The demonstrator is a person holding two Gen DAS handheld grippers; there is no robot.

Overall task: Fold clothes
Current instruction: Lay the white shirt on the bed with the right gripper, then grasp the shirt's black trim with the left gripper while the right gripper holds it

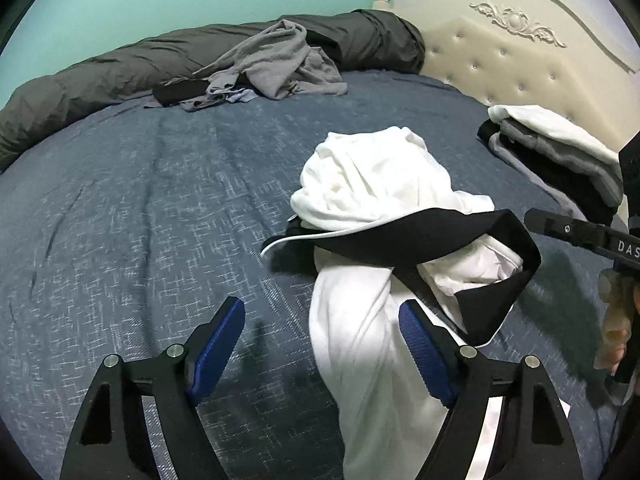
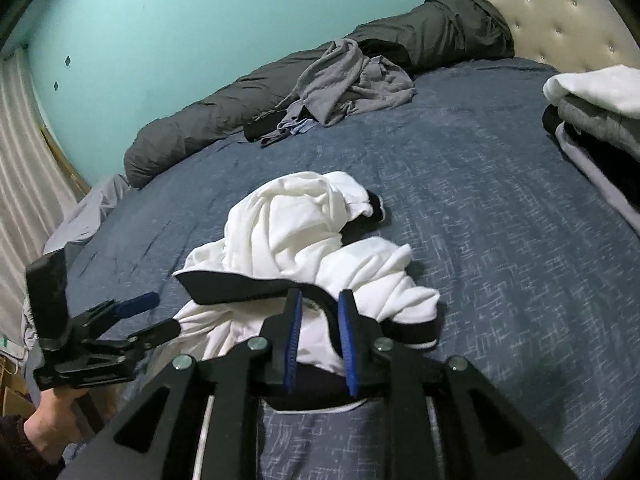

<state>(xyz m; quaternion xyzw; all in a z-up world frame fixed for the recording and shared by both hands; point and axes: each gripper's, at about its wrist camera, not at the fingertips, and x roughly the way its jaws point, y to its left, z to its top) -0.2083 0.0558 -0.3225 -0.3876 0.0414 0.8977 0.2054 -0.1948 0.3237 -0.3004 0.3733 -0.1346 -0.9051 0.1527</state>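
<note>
A crumpled white garment with a black band (image 1: 376,200) lies in the middle of the blue bedspread (image 1: 140,208). My left gripper (image 1: 322,306) hovers open over its near end. One blue pad is above the white cloth, the other above bare bedspread. In the right wrist view the same garment (image 2: 296,224) lies just ahead. My right gripper (image 2: 320,300) is narrowed on the black band and the white cloth bunched between its pads, and the band looks lifted. The left gripper (image 2: 158,316) shows at the left, held by a hand.
A loose heap of grey clothes (image 1: 276,60) lies at the far side against a rolled dark duvet (image 1: 100,76). A folded stack of white, grey and black items (image 1: 560,152) sits by the cream headboard (image 1: 512,52). A teal wall and a curtain (image 2: 24,168) bound the far left.
</note>
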